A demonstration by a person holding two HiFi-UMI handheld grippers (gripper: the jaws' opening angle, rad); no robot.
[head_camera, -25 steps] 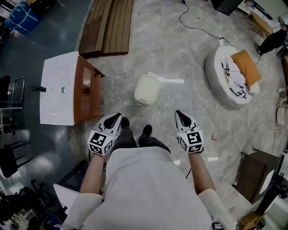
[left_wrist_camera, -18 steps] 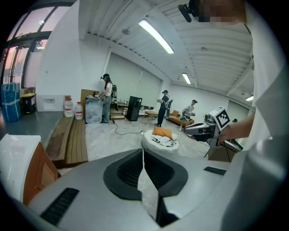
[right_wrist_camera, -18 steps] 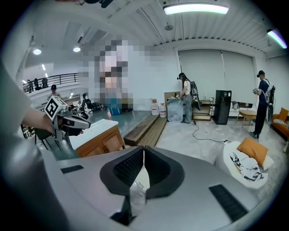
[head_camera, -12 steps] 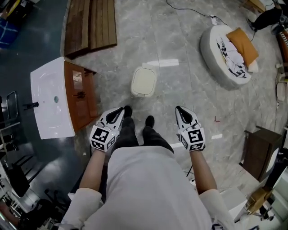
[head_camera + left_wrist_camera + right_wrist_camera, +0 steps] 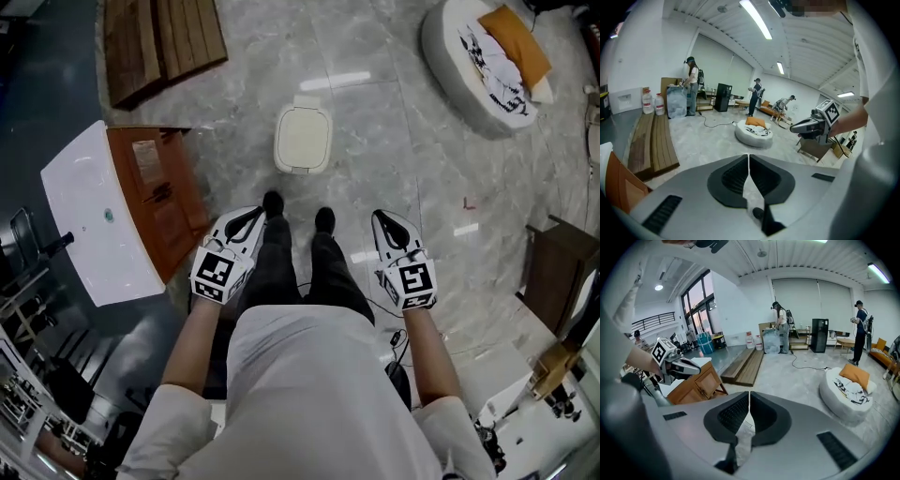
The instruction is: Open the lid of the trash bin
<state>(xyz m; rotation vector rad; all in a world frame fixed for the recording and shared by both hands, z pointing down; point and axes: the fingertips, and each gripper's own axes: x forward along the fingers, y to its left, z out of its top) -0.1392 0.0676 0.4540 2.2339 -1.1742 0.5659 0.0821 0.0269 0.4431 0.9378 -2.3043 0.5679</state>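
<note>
- Bin [image 5: 300, 167] on the floor at 12 o'clock from the person's shoes [image 5: 273, 202], just ahead of the toes. A second ago it lay well ahead of them, slightly to the right.
- The person has walked up to it and turned to face it. The sink cabinet [image 5: 141, 202] has swung round to 9 o'clock, and the planks [image 5: 159, 42] and cushion [image 5: 487, 56] have slid toward the top corners.
- Lid [image 5: 304, 133] is flat and closed; nothing touches it.
- Left gripper [image 5: 253, 216]: jaws meet at the tips with nothing between them, only floor showing through the gap behind. It is carried low at 8 o'clock from the bin, beside the left leg.
- Right gripper [image 5: 382, 219]: jaws likewise together and empty, at 4 o'clock from the bin and well apart from it.
- Neither gripper view shows the bin; both look out level across the room, each catching the other gripper.
- Judgement: the approach looks about done, and opening hasn't begun. Next, one gripper likely has to drop and tip down toward the lid's edge. Which edge lifts can't be told from above.
</note>
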